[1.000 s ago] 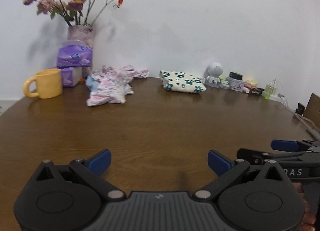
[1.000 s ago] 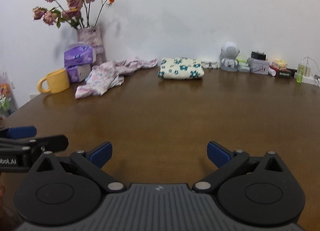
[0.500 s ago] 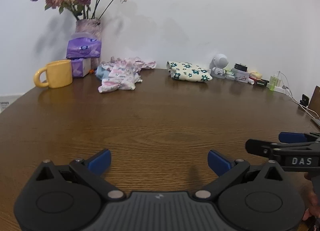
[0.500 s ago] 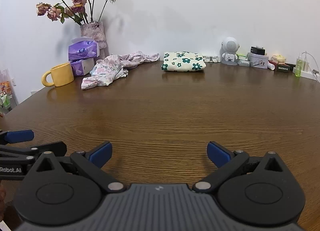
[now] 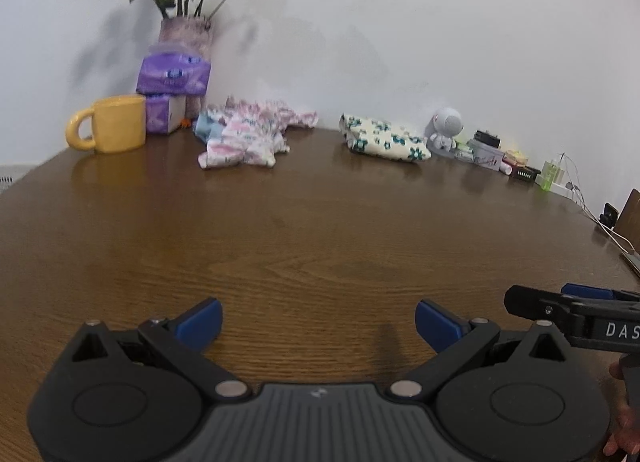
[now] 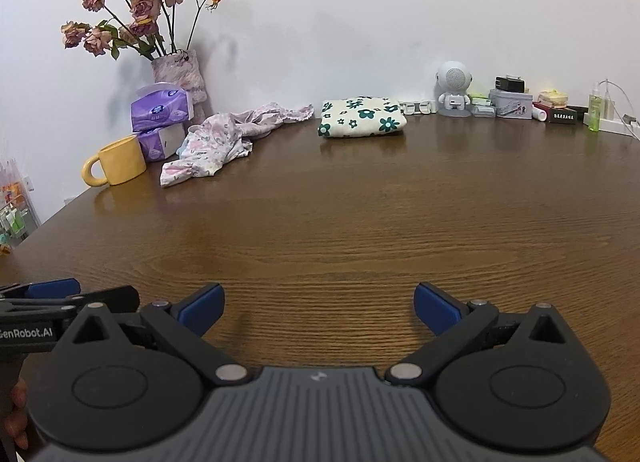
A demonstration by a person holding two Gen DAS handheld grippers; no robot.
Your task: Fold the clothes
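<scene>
A crumpled pink floral garment (image 5: 248,135) (image 6: 218,141) lies at the table's far left. To its right rests a folded cream cloth with green flowers (image 5: 382,137) (image 6: 360,116). Both are far from the grippers. My left gripper (image 5: 318,322) hovers open over bare wood near the front edge, nothing between its blue pads. My right gripper (image 6: 318,308) is likewise open and empty. Each gripper shows at the edge of the other's view, the right gripper (image 5: 576,312) to the right and the left gripper (image 6: 60,302) to the left.
A yellow mug (image 6: 116,161), purple tissue packs (image 6: 160,109) and a vase of dried roses (image 6: 178,69) stand at the back left. A white robot figurine (image 6: 454,89), small boxes, a green bottle (image 6: 595,111) and cables line the back right. The brown wooden table (image 6: 340,221) spans both views.
Both grippers have pulled back and risen slightly, so the clothes look farther away. The jaws stayed open and nothing was picked up.
</scene>
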